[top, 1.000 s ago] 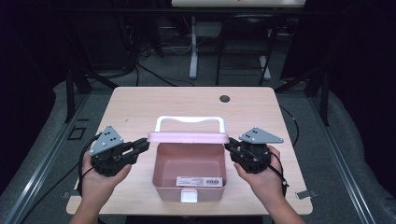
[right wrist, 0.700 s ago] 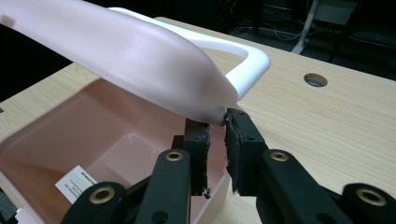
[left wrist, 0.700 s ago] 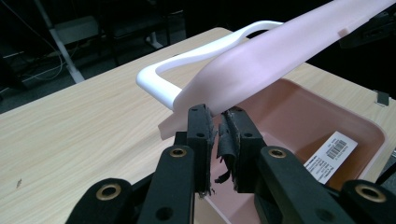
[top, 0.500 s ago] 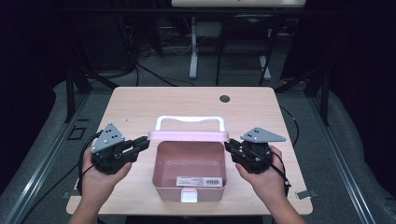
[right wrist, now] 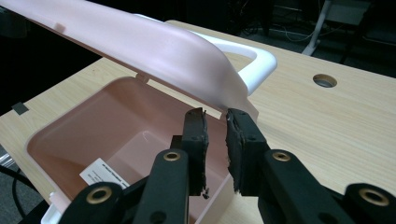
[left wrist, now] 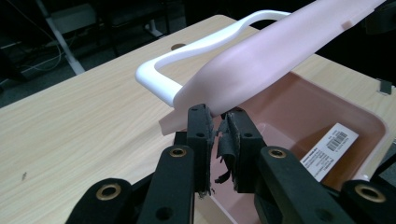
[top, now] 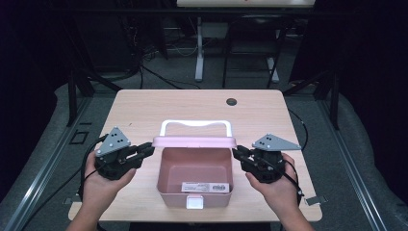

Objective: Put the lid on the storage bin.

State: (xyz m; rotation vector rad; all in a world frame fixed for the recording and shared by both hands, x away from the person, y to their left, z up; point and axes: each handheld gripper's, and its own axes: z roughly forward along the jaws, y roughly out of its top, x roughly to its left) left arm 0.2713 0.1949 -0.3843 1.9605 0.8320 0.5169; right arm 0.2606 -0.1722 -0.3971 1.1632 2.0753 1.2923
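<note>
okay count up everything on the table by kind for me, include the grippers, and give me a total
Pink box with its lid raised: 1
White handle on that lid: 1
Label inside the box: 1
Grippers: 2, the left gripper and the right gripper, one at each end of the lid
Total: 5

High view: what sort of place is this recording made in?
Probably a lab or recording workspace: a light wooden table with a cable hole, black cables on the grey floor, and dark surroundings with white stand legs.

The box [top: 195, 180] sits on the tabletop [top: 144, 110] near the front edge, its lid [top: 195, 141] up behind, one hand-held gripper at each side.
</note>
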